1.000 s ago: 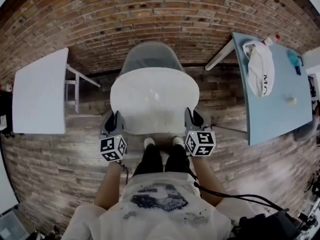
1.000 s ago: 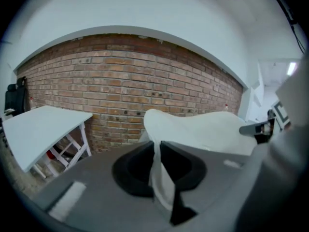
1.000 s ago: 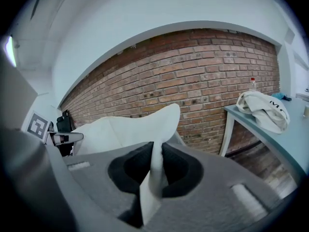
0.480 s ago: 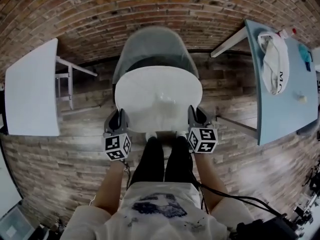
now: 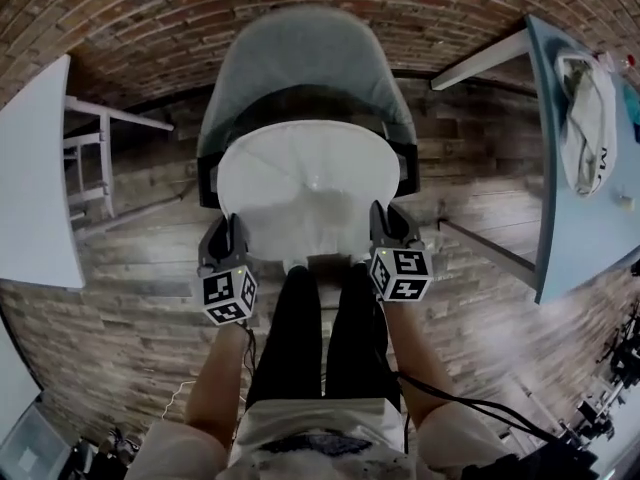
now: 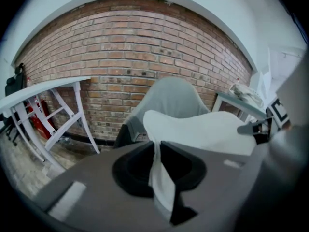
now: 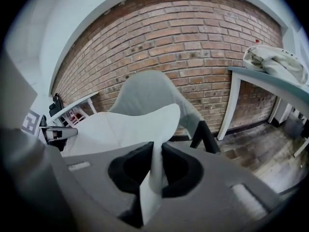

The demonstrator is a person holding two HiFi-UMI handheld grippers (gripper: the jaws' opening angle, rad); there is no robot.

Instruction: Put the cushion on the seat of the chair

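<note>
We hold the left tongs (image 5: 229, 230) and the right tongs (image 5: 384, 220) just ahead of our legs (image 5: 300, 328). Each is clamped on the white cushion (image 5: 305, 190), the left on its near left edge and the right on its near right edge. The cushion spreads between them over the seat of the grey chair (image 5: 305, 63), its far edge toward the backrest; we cannot tell whether it touches the seat. Beyond, a white bench (image 5: 30, 178) stands left and a bluish bench (image 5: 590, 238) carrying a pale cloth (image 5: 585, 118) stands right, near a brick wall (image 5: 150, 8).
</note>
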